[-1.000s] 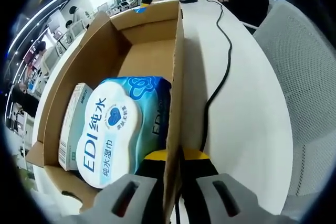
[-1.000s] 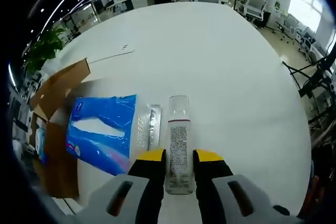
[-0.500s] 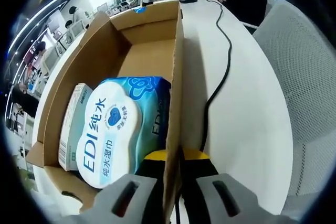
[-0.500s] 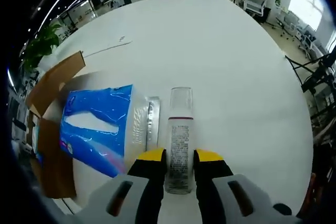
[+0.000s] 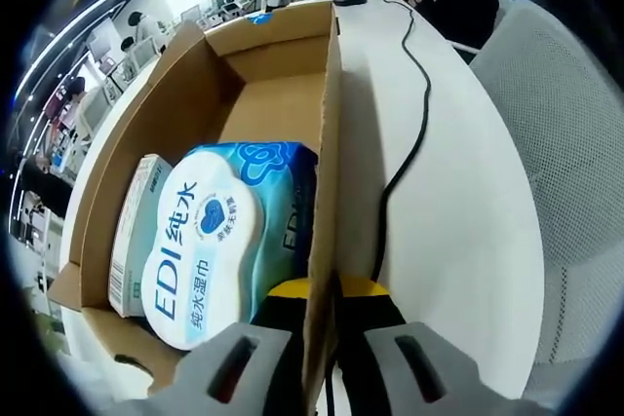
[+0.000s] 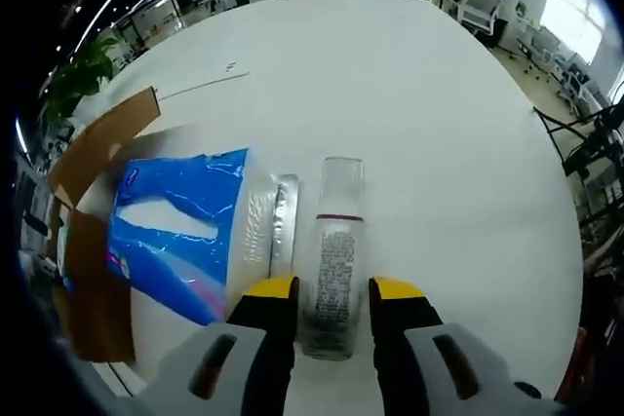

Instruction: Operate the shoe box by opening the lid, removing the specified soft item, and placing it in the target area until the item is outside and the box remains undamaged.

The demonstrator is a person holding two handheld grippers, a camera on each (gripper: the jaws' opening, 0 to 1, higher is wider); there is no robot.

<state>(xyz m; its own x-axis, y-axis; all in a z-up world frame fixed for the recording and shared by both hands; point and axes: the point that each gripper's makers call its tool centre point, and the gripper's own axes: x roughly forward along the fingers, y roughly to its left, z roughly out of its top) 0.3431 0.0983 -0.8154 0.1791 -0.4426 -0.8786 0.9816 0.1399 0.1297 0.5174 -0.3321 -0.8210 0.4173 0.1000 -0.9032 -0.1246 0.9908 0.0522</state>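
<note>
The open cardboard shoe box (image 5: 263, 109) holds a light-blue EDI wet-wipes pack (image 5: 210, 241) and a small white carton (image 5: 132, 231) beside it. My left gripper (image 5: 322, 289) is shut on the box's right side wall. In the right gripper view a clear bottle (image 6: 331, 260) with a printed label lies on the white table (image 6: 409, 85), between the jaws of my right gripper (image 6: 332, 289), which stand slightly apart from it. A blue soft tissue pack (image 6: 175, 231) and a silver blister strip (image 6: 284, 216) lie just left of the bottle. The box's brown flap (image 6: 97, 143) shows at the left.
A black cable (image 5: 414, 124) runs along the table right of the box. A grey mesh chair (image 5: 565, 143) stands past the table edge. People sit at the far end. A potted plant (image 6: 78, 85) and more chairs stand beyond the table.
My right gripper's jaws have spread a little wider around the bottle, and that view has shifted slightly. The left gripper and box are unchanged.
</note>
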